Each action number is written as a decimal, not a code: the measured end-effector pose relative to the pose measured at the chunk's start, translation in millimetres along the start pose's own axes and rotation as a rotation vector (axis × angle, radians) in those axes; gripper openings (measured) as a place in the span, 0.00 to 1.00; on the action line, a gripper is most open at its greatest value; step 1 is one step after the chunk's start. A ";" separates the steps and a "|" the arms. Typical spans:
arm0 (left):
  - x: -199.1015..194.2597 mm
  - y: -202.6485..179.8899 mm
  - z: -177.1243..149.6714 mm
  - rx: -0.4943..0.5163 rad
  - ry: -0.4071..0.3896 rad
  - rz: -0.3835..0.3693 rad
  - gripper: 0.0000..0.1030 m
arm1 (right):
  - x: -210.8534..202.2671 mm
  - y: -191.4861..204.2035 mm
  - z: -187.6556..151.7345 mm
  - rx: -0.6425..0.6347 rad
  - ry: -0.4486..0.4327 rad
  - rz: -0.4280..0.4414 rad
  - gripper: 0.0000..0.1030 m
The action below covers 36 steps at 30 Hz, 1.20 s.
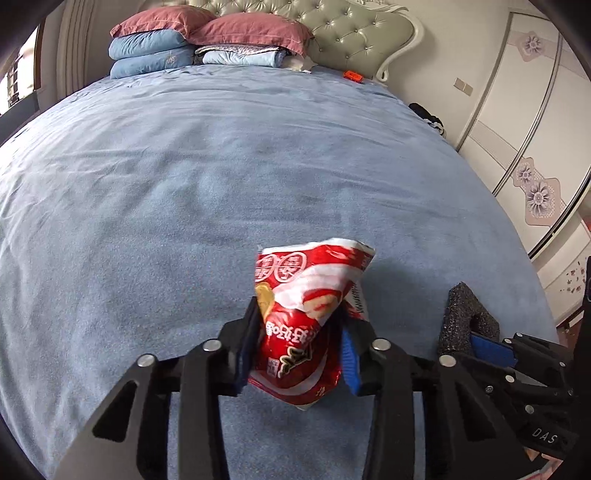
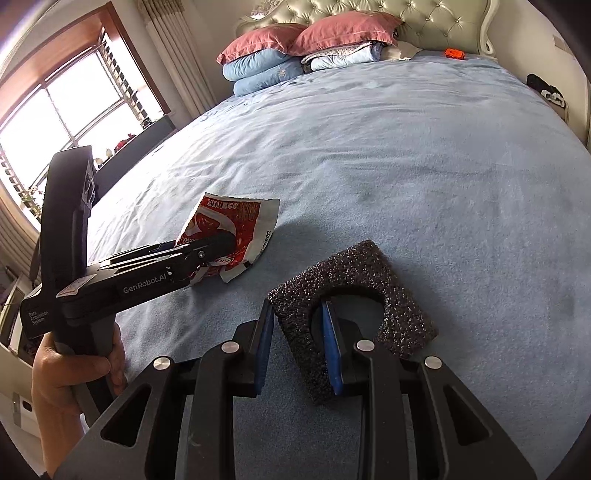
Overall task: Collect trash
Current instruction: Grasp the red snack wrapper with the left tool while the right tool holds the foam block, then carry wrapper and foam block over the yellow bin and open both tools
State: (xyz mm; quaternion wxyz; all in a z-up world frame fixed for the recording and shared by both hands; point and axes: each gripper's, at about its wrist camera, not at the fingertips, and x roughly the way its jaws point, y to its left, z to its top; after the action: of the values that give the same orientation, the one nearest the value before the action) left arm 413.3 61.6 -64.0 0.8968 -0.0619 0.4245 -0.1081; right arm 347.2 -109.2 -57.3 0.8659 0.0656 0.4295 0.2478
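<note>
My left gripper (image 1: 299,317) is shut on a crumpled red and white snack wrapper (image 1: 306,295) and holds it just above the blue bedspread (image 1: 184,177). The wrapper (image 2: 236,229) and the left gripper (image 2: 221,243) also show in the right wrist view, at the left. My right gripper (image 2: 297,317) is shut on one side of a black foam piece with a round cut-out (image 2: 354,291); one finger is inside the cut-out. The foam (image 1: 467,321) and the right gripper (image 1: 491,345) show at the lower right of the left wrist view.
Pink and blue pillows (image 1: 162,40) and folded bedding (image 1: 240,55) are stacked at the tufted headboard (image 1: 354,33). A small orange object (image 1: 352,76) lies near the headboard. A wardrobe (image 1: 532,122) stands on the right, a window (image 2: 55,110) on the left.
</note>
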 end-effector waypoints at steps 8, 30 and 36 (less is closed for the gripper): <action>-6.7 -29.8 -7.1 0.110 0.000 -0.047 0.13 | -7.9 -3.3 0.1 0.016 -0.022 0.041 0.24; -68.6 -90.2 -66.4 0.151 -0.015 -0.042 0.13 | -75.9 -9.7 -38.0 0.091 -0.068 0.055 0.24; -92.4 -122.2 -100.1 0.189 -0.017 -0.032 0.13 | -114.0 -10.7 -69.9 0.118 -0.079 0.041 0.24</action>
State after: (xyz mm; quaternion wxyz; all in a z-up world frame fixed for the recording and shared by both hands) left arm 261.6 -36.0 -33.4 0.9004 0.0156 0.4037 -0.1613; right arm 238.9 -180.7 -23.2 0.8717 0.1351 0.4073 0.2369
